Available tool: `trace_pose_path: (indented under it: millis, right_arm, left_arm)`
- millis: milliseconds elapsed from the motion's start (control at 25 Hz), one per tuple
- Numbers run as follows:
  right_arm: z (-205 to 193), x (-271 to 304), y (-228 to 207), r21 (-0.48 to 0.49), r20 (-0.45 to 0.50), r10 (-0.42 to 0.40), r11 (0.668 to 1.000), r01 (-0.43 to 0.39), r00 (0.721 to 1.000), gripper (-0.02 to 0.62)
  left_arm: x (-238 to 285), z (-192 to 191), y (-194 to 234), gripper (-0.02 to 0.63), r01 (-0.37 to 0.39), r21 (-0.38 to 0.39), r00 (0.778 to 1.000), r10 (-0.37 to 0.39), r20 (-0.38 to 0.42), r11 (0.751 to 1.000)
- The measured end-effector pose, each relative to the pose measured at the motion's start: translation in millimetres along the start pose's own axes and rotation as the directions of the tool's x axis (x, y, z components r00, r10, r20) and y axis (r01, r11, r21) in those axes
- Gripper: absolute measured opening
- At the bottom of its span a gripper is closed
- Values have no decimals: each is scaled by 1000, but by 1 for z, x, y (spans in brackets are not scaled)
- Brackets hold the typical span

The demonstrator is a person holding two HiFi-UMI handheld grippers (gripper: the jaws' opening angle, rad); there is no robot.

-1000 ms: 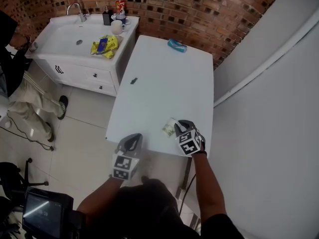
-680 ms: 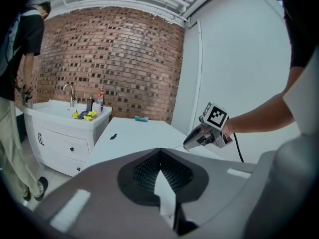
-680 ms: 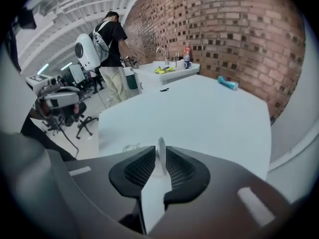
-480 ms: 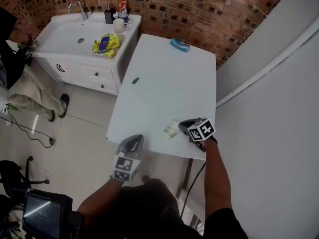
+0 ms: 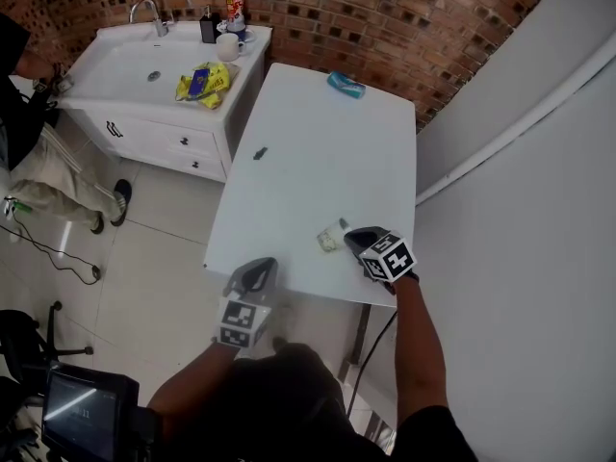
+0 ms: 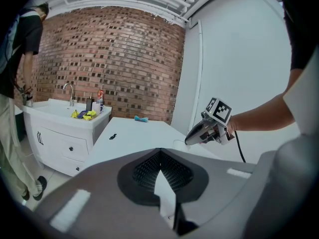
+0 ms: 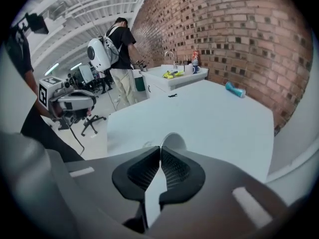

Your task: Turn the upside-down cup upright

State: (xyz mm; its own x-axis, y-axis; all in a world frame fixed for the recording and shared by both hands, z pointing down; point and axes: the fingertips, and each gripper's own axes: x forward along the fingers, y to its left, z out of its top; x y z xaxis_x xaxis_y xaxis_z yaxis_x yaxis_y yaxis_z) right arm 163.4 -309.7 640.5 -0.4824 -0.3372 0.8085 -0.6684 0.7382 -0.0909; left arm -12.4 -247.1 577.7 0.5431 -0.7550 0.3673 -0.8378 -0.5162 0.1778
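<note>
A small pale translucent cup [image 5: 329, 241] sits near the front right corner of the white table [image 5: 318, 152]. My right gripper [image 5: 349, 238] comes at it from the right, and its jaws are closed on the cup's wall. In the right gripper view the cup's rounded rim [image 7: 173, 140] rises just past the shut tips of the right gripper [image 7: 160, 151]. The cup [image 6: 179, 144] also shows in the left gripper view, at the nose of the right gripper [image 6: 188, 142]. Whether it stands upright or tilted is too small to tell. My left gripper [image 5: 254, 274] hangs shut and empty off the table's front edge.
A teal object [image 5: 344, 86] lies at the table's far end and a small dark item [image 5: 259, 154] near its left edge. A white sink cabinet [image 5: 144, 89] with bottles and a yellow packet stands to the left. A person [image 5: 29, 152] is beside it.
My right gripper has rolled and swung a little to the right, and the cup has shifted slightly away from the front edge with it. The left gripper has stayed put.
</note>
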Motion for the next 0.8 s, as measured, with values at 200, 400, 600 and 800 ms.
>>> trace_pose_path:
  millis: [200,400,600,800]
  right_arm:
    - [16,-5,20,-369,-10,-236,904,216,972,25]
    - [11,10,53,-646,-42,-358,722,248,933,25]
    - [0,25,73,-695,-59,-400,674,250,914,25]
    - [-2,26,73,-680,-53,-421,680,276,906,29]
  left_arm:
    - [-1,-5,-1,1,3,4,1000,-3,-1,1000]
    - [-3,-2,0,2,0,7,1000,0,0,1000]
    - [-6,-2,1,2,0,8,1000,0,1,1000]
    - [-10,-1,3,0,-3,9,1000,3,8,1000]
